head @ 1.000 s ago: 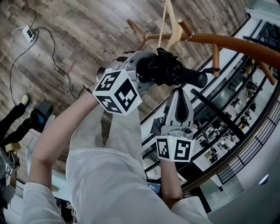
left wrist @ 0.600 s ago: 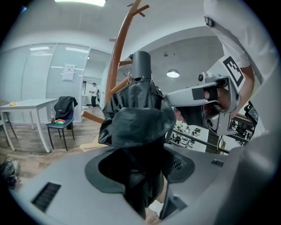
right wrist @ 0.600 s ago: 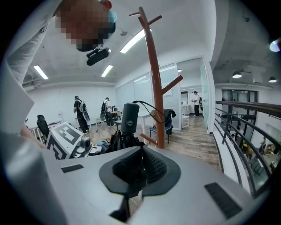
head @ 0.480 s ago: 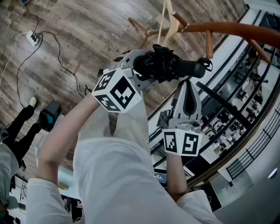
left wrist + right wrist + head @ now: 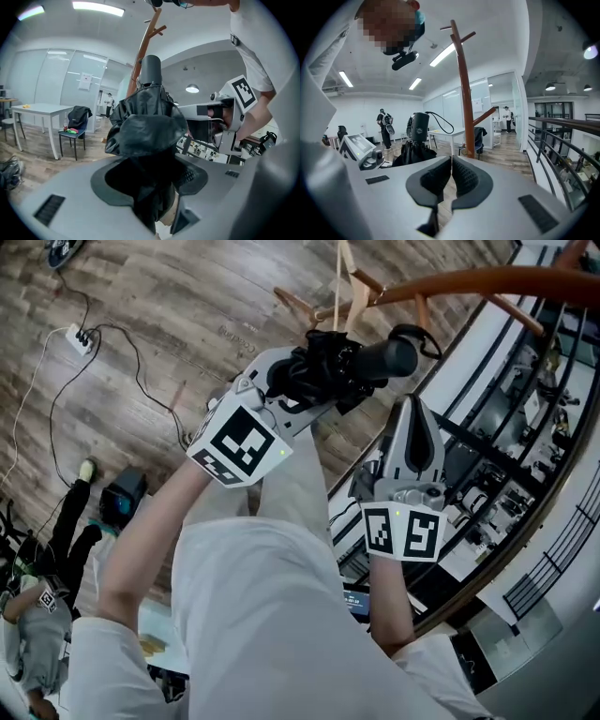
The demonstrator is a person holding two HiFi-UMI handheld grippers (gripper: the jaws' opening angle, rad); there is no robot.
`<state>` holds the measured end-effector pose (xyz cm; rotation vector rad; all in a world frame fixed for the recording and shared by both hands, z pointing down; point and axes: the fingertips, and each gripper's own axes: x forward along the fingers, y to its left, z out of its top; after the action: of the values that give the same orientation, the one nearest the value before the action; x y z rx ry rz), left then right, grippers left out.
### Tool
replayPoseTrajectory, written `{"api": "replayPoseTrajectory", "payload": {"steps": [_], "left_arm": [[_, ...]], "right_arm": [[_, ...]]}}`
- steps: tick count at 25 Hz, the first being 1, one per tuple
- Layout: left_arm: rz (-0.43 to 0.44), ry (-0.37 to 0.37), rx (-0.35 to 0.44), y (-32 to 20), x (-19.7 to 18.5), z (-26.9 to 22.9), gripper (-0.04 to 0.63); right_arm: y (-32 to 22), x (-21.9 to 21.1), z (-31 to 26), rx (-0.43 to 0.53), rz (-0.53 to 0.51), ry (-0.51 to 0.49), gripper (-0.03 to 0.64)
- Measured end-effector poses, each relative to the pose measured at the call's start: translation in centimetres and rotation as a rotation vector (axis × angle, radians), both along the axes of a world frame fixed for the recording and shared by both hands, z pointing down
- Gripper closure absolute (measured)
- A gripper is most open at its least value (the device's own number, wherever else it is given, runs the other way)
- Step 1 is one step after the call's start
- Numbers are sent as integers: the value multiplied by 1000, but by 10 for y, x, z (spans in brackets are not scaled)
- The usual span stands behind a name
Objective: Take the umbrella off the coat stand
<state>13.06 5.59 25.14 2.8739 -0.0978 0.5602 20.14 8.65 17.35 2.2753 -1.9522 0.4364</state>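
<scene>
Left gripper (image 5: 302, 388) jaws part-open, clamped on umbrella (image 5: 148, 125): folded, black, crumpled fabric, smooth cylindrical handle (image 5: 384, 357) with cord loop (image 5: 440, 123), held up beside coat stand (image 5: 463, 89). Right gripper (image 5: 451, 180) jaws pressed together, empty; ribbed dark pads (image 5: 465, 177). Stand: slim reddish-brown wooden pole, angled pegs (image 5: 485, 116).

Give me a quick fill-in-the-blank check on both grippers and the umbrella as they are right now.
1. The left gripper is shut on the folded black ___.
2. The jaws of the right gripper meet, and between them there is ___.
3. In the right gripper view, the umbrella shows to the ___ of the coat stand.
Missing words: umbrella; nothing; left
</scene>
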Motion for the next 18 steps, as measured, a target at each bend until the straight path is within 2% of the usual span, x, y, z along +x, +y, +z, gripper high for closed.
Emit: {"api": "replayPoseTrajectory", "payload": {"steps": [9, 15, 18], "left_arm": [[-94, 48, -9, 12, -14, -66, 359], [-163, 75, -10, 11, -26, -91, 359], [-182, 85, -6, 21, -27, -122, 359]], "right_arm": [[14, 6, -58, 66, 12, 31, 583], [21, 1, -77, 94, -5, 49, 583], [32, 4, -104, 105, -16, 36, 583]]}}
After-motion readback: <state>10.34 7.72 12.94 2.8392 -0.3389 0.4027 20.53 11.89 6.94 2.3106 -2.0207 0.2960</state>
